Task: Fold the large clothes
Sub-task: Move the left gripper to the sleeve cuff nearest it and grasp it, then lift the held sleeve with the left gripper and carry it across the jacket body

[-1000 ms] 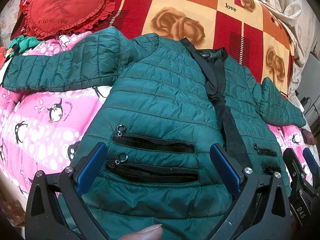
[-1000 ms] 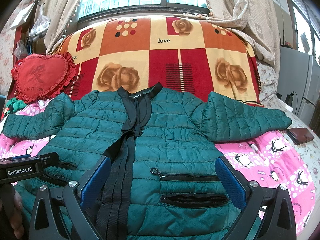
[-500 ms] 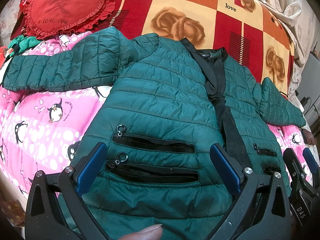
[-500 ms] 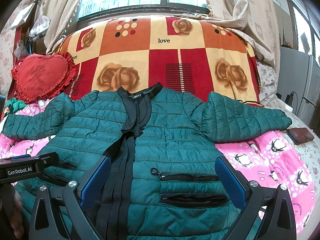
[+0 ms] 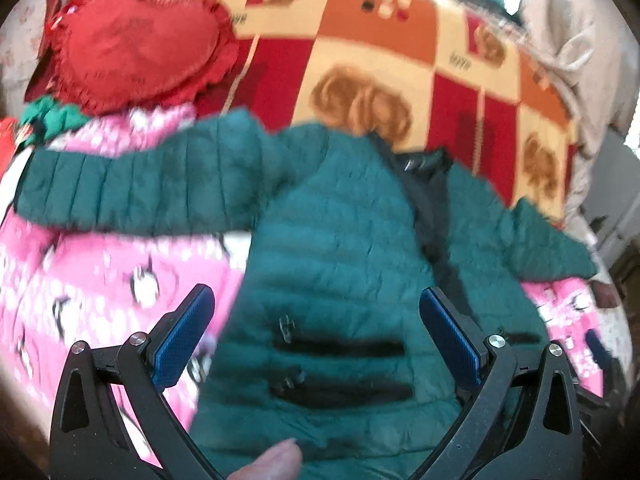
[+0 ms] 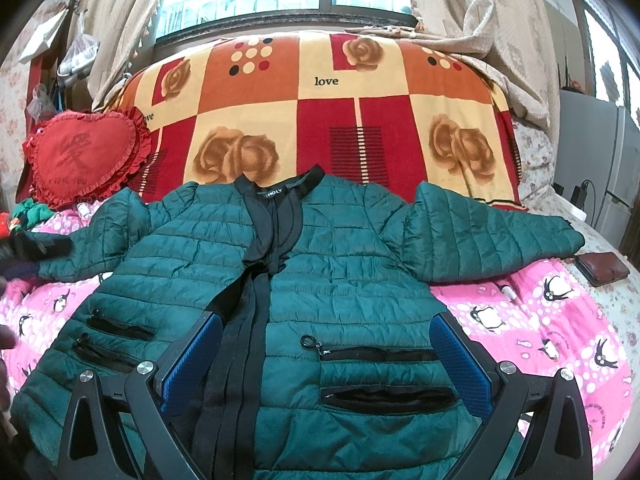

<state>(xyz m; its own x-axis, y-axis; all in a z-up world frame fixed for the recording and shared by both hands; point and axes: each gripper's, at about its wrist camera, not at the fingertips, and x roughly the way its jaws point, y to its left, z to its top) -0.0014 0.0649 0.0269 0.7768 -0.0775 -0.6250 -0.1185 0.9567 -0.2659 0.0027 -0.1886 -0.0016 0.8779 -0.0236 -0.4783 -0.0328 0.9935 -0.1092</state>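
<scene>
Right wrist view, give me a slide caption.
Open right gripper above a green quilted jacket spread flat, sleeves out, on a bed.

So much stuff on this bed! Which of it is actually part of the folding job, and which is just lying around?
Part of the job:
- green puffer jacket, spread flat, sleeves out
- left gripper, open
- right gripper, open

Just lying about:
- red heart cushion
- brown wallet by the right sleeve
- rose-patterned blanket
- pink penguin sheet
</scene>
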